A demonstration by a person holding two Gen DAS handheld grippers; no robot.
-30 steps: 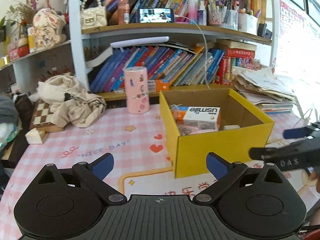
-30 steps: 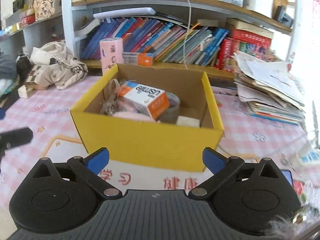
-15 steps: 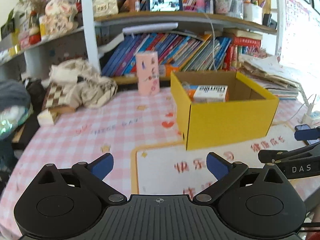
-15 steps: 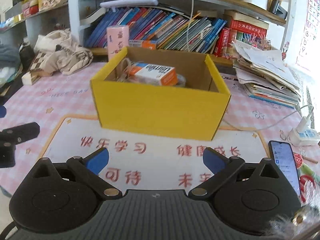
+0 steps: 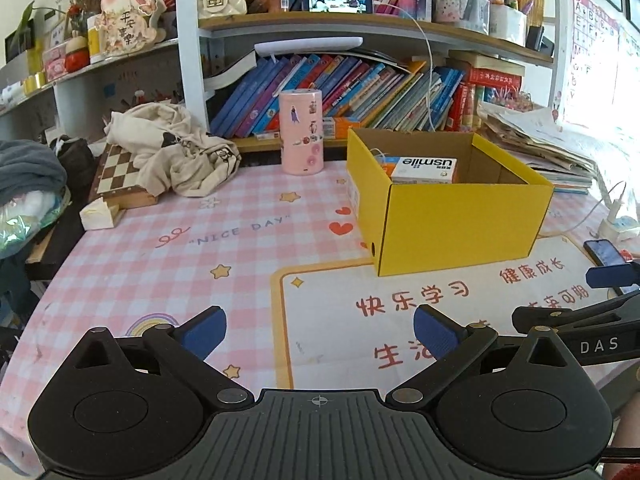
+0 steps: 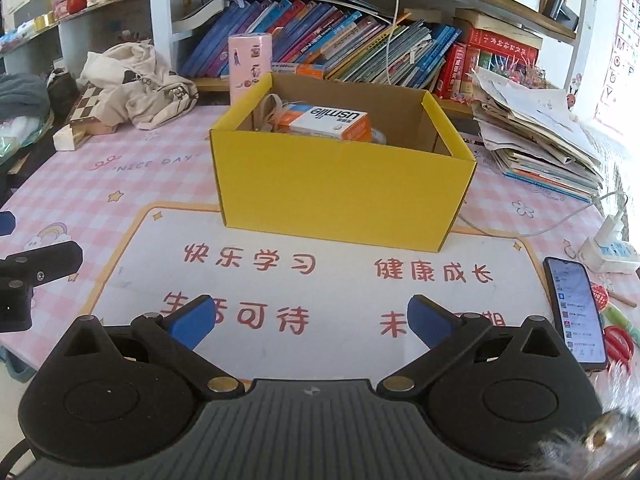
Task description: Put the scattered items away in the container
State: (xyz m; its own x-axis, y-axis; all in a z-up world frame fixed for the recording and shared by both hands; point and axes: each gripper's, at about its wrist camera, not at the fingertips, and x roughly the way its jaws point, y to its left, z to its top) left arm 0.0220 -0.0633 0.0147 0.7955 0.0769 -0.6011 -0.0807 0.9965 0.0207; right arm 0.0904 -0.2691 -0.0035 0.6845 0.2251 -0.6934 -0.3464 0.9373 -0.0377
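Both the left gripper [image 5: 318,330] and right gripper [image 6: 310,318] hover spread and empty over the bench [image 6: 120,184], the yellow cardboard box [image 6: 340,184] already holding the usmile carton [image 6: 330,120]; tidying appears complete, calling only for withdrawal.

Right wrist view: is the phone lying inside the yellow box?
No, the phone lies flat on the table mat, right of the yellow box and apart from it.
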